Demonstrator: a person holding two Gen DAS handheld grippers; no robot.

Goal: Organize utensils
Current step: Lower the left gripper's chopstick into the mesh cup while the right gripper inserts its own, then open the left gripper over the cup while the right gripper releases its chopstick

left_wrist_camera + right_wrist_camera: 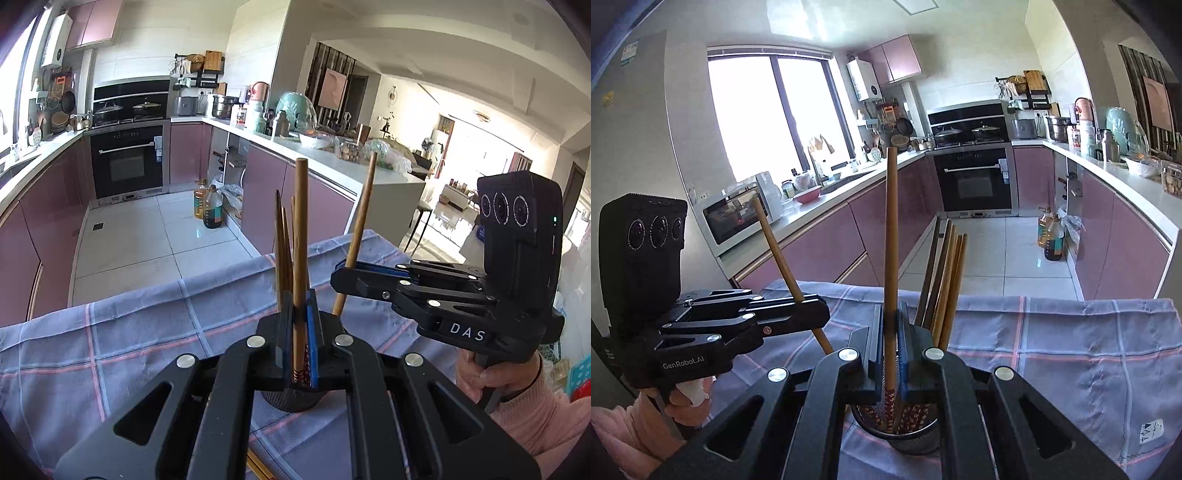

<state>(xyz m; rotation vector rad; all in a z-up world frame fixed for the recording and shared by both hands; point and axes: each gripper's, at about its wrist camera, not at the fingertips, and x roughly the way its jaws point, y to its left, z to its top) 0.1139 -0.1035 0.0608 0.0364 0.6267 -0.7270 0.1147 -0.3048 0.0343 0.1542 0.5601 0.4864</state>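
The left claw (pixel 300 332) is pinching one wooden chopstick (pixel 301 258) upright over the dark holder (pixel 291 400), while the right claw (pixel 891 343) is clamping another chopstick (pixel 891 258) above the same holder (pixel 897 435), where several are already standing. Each stick probably wants lowering straight down, one claw at a time, before letting go. The holder is sitting on a bench draped in checked cloth (pixel 1071 350), in a kitchen with mauve cabinets.

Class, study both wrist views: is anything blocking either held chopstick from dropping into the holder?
Nothing visible blocks them. Each gripper, left and right, holds a chopstick directly above the holder; other chopsticks lean to one side.
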